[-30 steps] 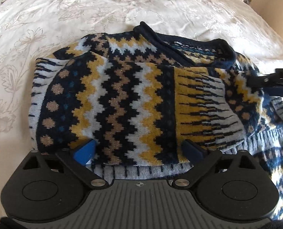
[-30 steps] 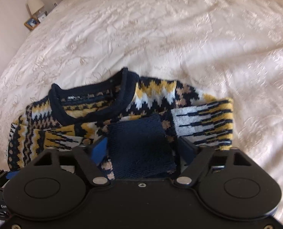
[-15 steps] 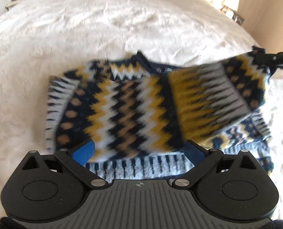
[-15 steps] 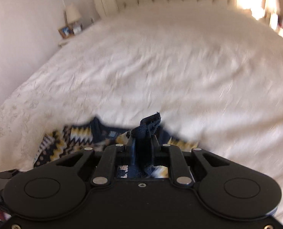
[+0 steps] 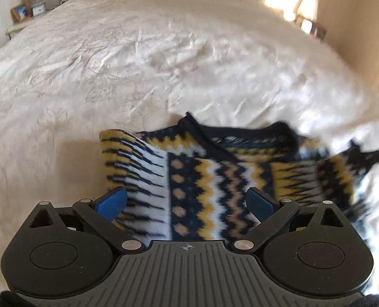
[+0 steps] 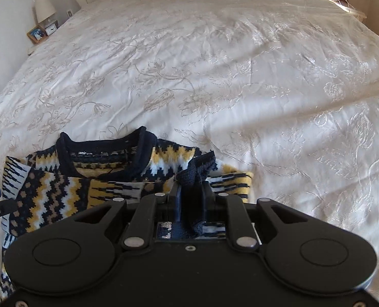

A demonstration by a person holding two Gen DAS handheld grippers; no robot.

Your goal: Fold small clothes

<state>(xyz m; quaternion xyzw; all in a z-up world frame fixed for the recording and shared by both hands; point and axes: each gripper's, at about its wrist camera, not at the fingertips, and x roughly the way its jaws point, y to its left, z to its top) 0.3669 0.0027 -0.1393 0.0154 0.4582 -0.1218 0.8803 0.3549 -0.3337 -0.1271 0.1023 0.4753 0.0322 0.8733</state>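
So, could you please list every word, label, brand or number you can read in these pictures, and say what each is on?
None can be read.
Neck label inside the sweater collar: pale woven lettering, too small and blurred.
Clock on the bedside table: face too small to read.
Left gripper body: a crosshair mark only, no text.

Right gripper (image 6: 191, 199) jaws clamped on navy cuff (image 6: 197, 171) of patterned sweater (image 6: 61, 186), cream bedspread (image 6: 215, 76) beyond

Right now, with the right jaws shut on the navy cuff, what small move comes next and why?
Probably carry the cuff across the sweater toward its far side and lay it flat. The right gripper pinches it raised above the body, while the left gripper stands open, gripping nothing.
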